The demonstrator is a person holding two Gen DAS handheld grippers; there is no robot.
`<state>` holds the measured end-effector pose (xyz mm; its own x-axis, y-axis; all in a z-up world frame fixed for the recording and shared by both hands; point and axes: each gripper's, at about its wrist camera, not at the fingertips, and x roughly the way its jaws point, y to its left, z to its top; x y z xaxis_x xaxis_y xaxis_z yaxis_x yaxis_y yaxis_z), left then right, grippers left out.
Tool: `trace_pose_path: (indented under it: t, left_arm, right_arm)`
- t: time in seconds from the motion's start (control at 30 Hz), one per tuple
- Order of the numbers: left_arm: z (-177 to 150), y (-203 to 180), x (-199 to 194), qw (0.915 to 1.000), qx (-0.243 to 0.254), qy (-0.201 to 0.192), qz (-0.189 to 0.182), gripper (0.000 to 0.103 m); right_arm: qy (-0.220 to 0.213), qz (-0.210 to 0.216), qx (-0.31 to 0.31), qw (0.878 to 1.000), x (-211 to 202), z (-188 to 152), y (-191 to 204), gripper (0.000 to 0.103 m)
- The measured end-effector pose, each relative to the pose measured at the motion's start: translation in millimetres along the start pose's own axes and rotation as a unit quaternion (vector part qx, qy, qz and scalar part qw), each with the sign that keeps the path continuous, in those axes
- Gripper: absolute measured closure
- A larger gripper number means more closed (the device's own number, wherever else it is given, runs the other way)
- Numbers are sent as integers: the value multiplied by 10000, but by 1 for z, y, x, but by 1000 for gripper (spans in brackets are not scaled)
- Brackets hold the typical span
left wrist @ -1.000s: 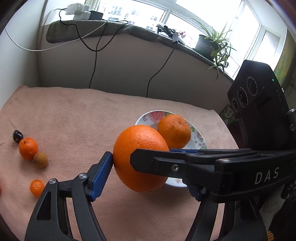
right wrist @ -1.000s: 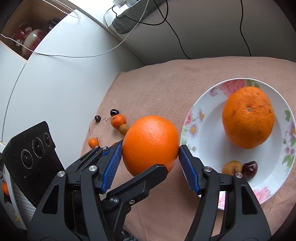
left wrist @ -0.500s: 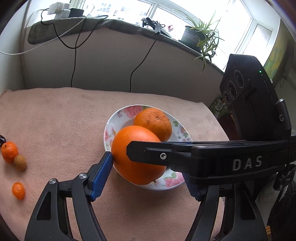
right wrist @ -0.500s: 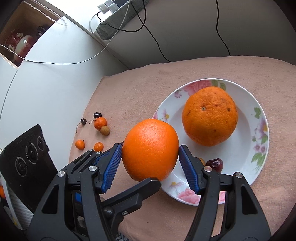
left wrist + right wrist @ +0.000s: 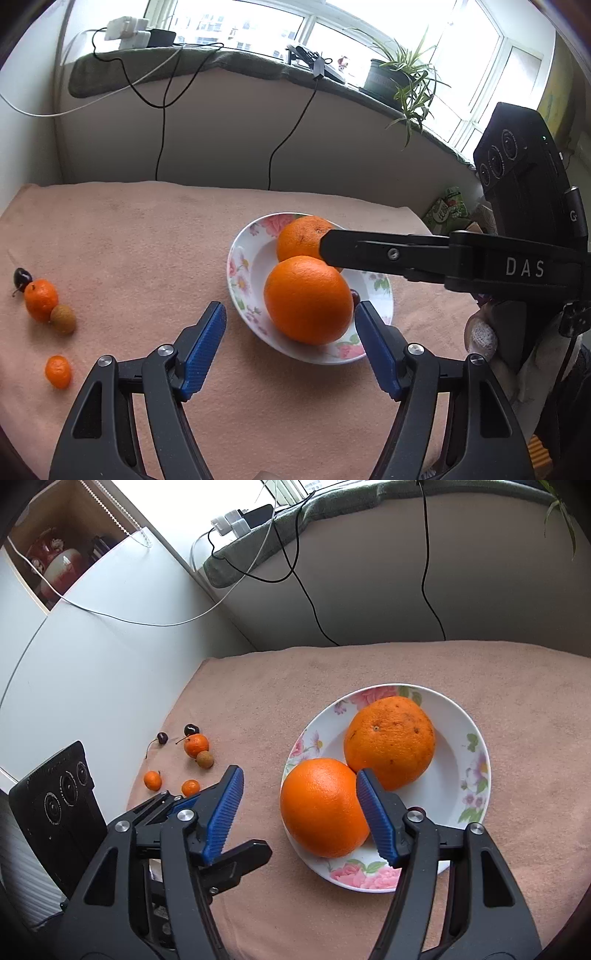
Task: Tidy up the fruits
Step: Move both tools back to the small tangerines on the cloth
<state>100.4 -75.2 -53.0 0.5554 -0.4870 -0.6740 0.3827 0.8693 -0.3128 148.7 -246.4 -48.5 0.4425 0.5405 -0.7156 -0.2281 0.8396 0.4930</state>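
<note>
Right wrist: orange (image 5: 323, 806) (on plate (image 5: 476, 775)) touches one blue pad.

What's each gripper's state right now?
Left gripper: open, holding nothing.
Right gripper: open, holding nothing; the near orange lies on the plate.

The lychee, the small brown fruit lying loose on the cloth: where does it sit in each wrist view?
Left wrist: the lychee lies at the far left edge, touching the lower right of a small tangerine.
Right wrist: the lychee lies left of centre, just below right of the same tangerine.
Shared landmark: the floral plate holding two large oranges.
</note>
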Motion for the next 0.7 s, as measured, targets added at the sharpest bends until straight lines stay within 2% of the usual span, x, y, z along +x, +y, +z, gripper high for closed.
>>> trace_pose_path:
  t: [0.1,0.2,0.3,0.4,0.6,0.7]
  left_arm:
    - [-4,7,-10,9998,13,-90,181,31]
    - [-10,16,-21,9991,-12,-135,391,30]
    - [-17,27,-31,9976,-16,-168,671,30]
    - [-23,39,-43,9956,-72,-212,908,29]
    - [-38,68,-72,9881,-231,-393,1466,29]
    - [-46,83,-84,9826,-284,-444,1778,29]
  right_arm:
    - [-109,-119,-202,9997,-5,-2,9,36]
    - [-273,-275,-534,9978,-10,-7,23,26]
    - [-311,-342,-730,9963,-9,-12,33,25]
    - [-328,-343,-734,9962,-5,-17,38,25]
    - [-436,-48,-411,9982,2,-21,39,25]
    - [-353,-30,-542,9979,7,-21,48,25]
